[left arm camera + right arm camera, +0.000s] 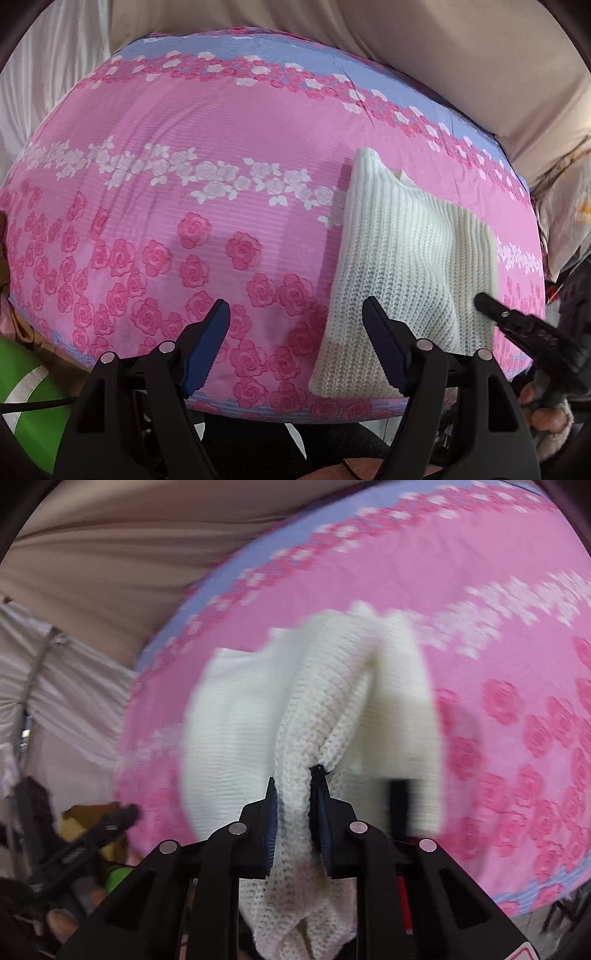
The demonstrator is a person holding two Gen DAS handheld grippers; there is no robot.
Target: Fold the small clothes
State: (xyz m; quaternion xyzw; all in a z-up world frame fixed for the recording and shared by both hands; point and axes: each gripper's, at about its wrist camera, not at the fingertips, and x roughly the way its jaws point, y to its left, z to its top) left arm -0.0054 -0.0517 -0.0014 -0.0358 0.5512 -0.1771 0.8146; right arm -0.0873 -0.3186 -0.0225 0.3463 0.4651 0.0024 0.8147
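Observation:
A white knitted garment [402, 258] lies on the pink rose-patterned sheet [221, 206], at the right near the front edge. My left gripper [295, 314] is open and empty above the sheet, its right finger over the garment's left part. My right gripper [295, 779] is shut on a bunched fold of the white garment [306, 716] and holds it raised off the sheet. The right gripper's tip also shows in the left wrist view [484, 302] at the garment's right edge. That view is blurred by motion.
Beige and white curtains [424, 48] hang behind the pink surface. A green object [26, 398] sits at the lower left beside the surface. The left gripper [122, 816] shows at the lower left of the right wrist view.

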